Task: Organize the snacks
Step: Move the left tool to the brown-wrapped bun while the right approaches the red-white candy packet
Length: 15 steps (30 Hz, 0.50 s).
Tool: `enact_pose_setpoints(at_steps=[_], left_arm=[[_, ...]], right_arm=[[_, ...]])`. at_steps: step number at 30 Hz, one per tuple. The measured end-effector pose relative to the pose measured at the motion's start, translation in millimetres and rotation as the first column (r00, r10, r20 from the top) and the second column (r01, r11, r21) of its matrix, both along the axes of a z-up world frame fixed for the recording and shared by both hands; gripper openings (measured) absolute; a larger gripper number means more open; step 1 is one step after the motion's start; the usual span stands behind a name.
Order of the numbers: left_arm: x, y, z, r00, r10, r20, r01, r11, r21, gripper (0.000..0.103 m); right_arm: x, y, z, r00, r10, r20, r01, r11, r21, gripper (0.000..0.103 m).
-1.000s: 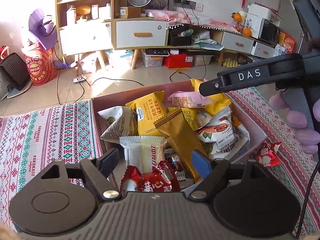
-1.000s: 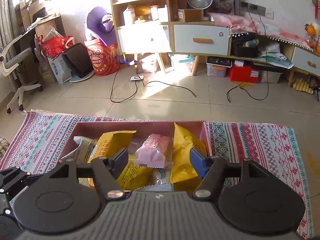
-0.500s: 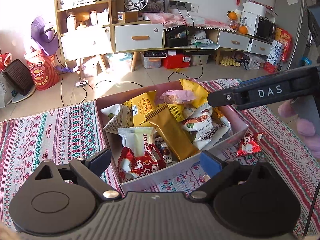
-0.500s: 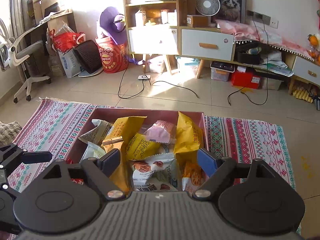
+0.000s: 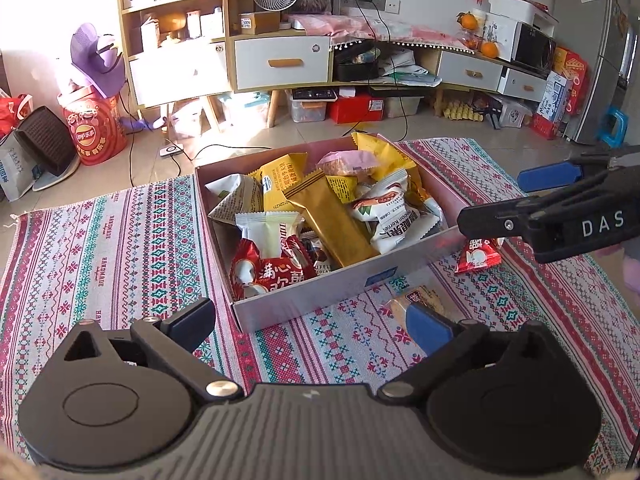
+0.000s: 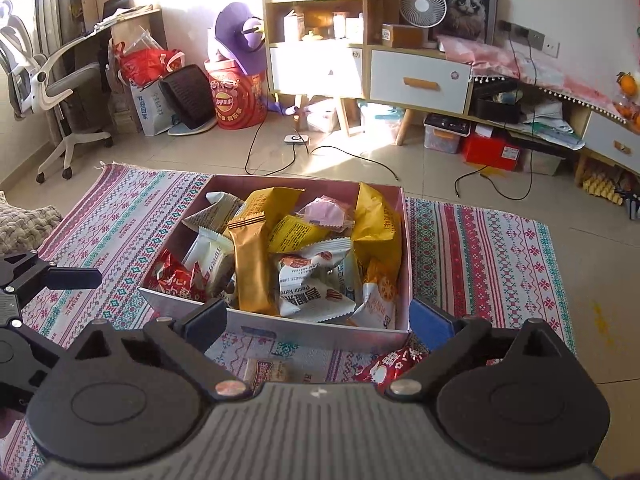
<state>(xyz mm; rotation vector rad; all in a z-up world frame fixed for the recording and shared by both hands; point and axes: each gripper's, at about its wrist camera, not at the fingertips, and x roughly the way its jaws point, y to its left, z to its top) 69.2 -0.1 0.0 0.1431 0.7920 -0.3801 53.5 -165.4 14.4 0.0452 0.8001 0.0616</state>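
Observation:
A pink cardboard box (image 5: 320,298) stands on the patterned rug, packed with several snack packets. Among them are a red packet (image 5: 272,274) at its near left corner, a long gold bar (image 5: 332,224) and a pink packet (image 5: 348,162) on top at the back. My left gripper (image 5: 310,324) hovers short of the box's near wall; its jaws are opening and hold nothing. My right gripper (image 6: 316,324) also sits back from the box (image 6: 320,330), jaws opening, nothing gripped. It reaches in from the right edge (image 5: 520,196) of the left wrist view.
Two loose snacks lie on the rug before the box: a small red packet (image 5: 478,252) and a biscuit packet (image 5: 420,300). These are also the red packet (image 6: 388,368) and biscuit (image 6: 266,370) under my right gripper. Shelves, cables and bags crowd the floor behind.
Both grippers have drawn back from the box and spread their jaws wider. The red packet and the pink packet that were between the fingers now lie in the box.

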Motion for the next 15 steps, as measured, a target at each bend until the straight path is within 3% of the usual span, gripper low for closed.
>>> enact_pose_setpoints(at_steps=[10, 15], left_arm=[[-13.8, -7.0, -12.5, 1.0, -0.007, -0.005, 0.007, 1.0, 0.005, 0.103], [-17.8, -17.9, -23.5, 0.999, -0.04, -0.01, 0.04, 0.998, 0.051, 0.103]], right_arm=[[-22.0, -2.1, -15.7, 1.0, -0.004, -0.015, 0.003, 0.999, -0.04, 0.101], [-34.1, -2.2, -27.4, 0.999, 0.035, -0.005, -0.035, 0.997, -0.071, 0.102]])
